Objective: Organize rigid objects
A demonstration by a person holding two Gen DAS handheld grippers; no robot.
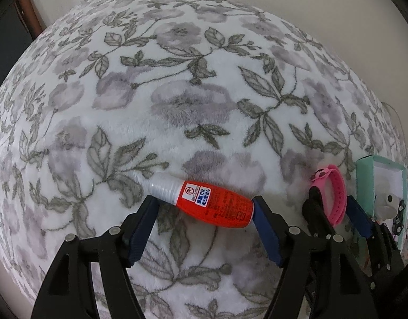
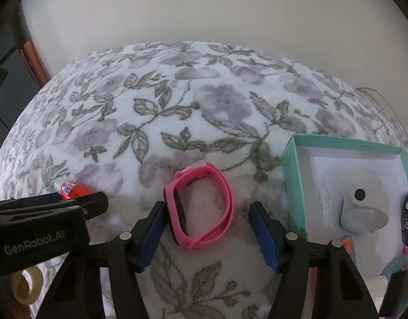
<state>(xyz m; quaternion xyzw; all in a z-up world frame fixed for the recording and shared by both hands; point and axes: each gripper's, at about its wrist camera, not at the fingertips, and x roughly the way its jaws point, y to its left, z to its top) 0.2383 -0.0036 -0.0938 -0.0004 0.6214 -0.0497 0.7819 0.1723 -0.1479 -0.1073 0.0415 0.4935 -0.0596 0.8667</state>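
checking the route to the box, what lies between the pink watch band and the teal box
Nothing: only bare floral blanket separates the pink watch band from the teal box, seen in the right wrist view.

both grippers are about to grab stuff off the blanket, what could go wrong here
The red bottle lies on its side between the left gripper's open fingers; being round, it may roll on the soft blanket as they close.

The right gripper straddles the pink band, a bendy loop that could squash or flip.

The two grippers sit close together and might bump.
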